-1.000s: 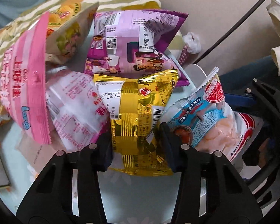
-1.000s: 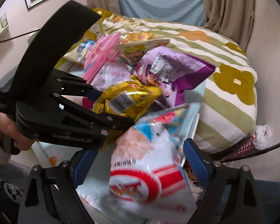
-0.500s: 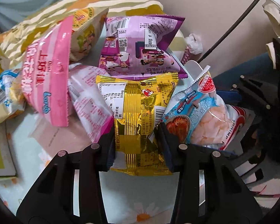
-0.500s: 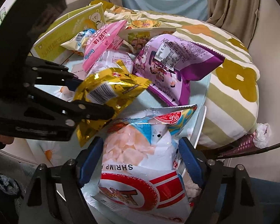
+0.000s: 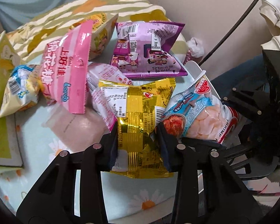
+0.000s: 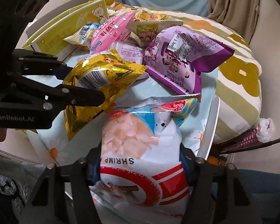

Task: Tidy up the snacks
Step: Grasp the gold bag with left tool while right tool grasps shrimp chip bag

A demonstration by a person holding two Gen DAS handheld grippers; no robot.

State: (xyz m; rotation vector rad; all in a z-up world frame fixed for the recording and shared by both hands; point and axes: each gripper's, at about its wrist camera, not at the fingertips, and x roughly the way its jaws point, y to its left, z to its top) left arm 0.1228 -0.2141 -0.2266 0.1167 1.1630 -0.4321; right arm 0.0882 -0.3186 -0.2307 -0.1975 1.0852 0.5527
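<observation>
The left gripper (image 5: 138, 141) is clamped on the lower half of a gold foil snack bag (image 5: 141, 123), its two dark pads pressed into either side of the crinkled foil; in the right wrist view the same bag (image 6: 102, 78) hangs lifted off the daisy-print tablecloth (image 6: 52, 149), pinched between that gripper's black arms. The right gripper (image 6: 140, 166) is closed on a white shrimp-cracker bag (image 6: 140, 149), which bulges between the blue-padded fingers with its red emblem toward the camera; from the left wrist view this bag (image 5: 199, 117) sits just beside the gold one, on its right.

Beyond them the remaining snacks lie heaped on the cloth: a purple bag (image 5: 149, 52) with cartoon figures at the back right, a pink bag (image 5: 69, 71) leaning upright at the left, a pale pink-printed packet (image 5: 102, 91) tucked behind the gold bag and touching it, a cream bag (image 5: 100, 35) behind the pink one, and a small white-and-blue packet (image 5: 18, 91) at the far left. A yellow-green box (image 6: 65, 31) with a bear on it stands at the pile's left edge; whether anything is in it cannot be told. A flower-patterned cushion (image 6: 239, 71) borders the table behind the purple bag.
</observation>
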